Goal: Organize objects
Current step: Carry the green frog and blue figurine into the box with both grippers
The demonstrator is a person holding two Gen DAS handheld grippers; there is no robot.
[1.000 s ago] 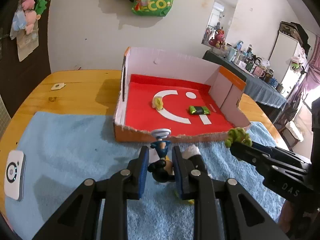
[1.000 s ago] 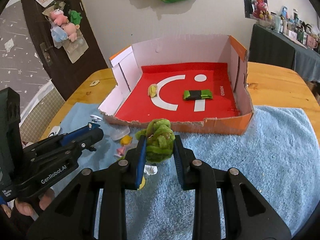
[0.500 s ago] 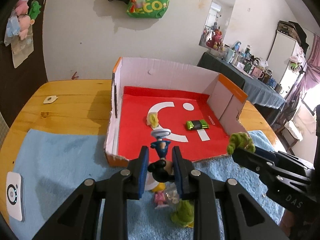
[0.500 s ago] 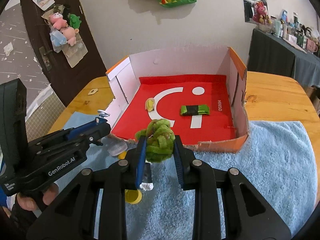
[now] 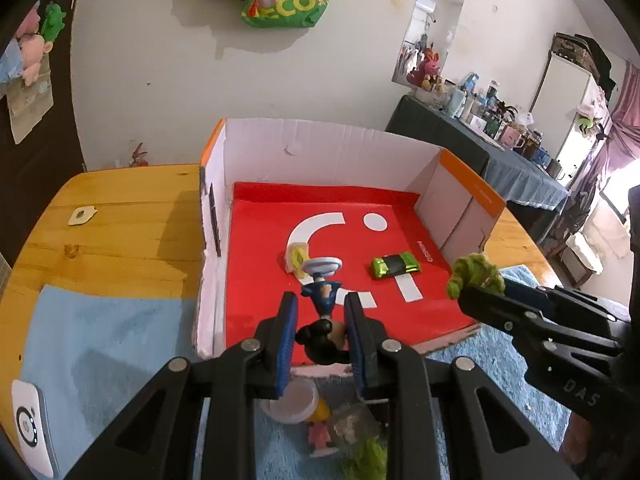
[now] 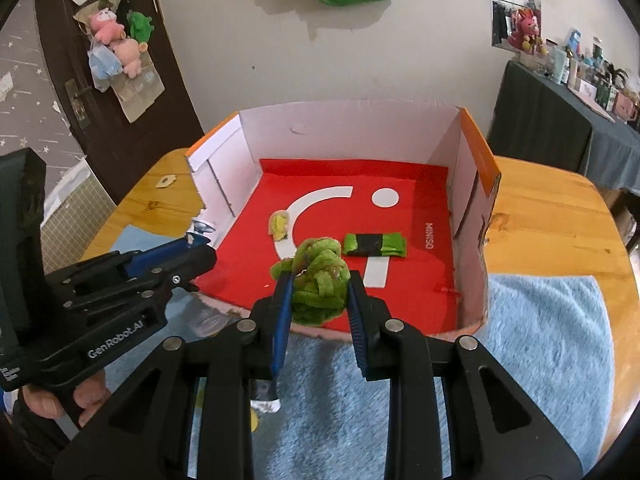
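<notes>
Left wrist view: wooden table (image 5: 120, 216) under a blue towel (image 5: 100, 344), left gripper (image 5: 320, 320) clamping a figurine (image 5: 324, 320), right gripper (image 6: 318, 296) clamping green yarn (image 6: 318, 284), toys beneath half-hidden.

Left gripper (image 5: 322, 330) clamped on a small figurine (image 5: 325, 322), black round-eared head between the blue pads, blue body and pale disc base pointing away over the box (image 5: 332, 148); box red-floored, white-walled, holding a green toy car (image 5: 395, 267) and a yellowish toy (image 5: 297, 256); right gripper (image 5: 478, 289) at right, gripping a green fuzzy toy (image 5: 474, 272) above the box's near right corner; blue towel (image 5: 96, 344) below, with a white lid (image 5: 291, 402) and small toys under the left gripper; white device (image 5: 27, 426) at left edge.
</notes>
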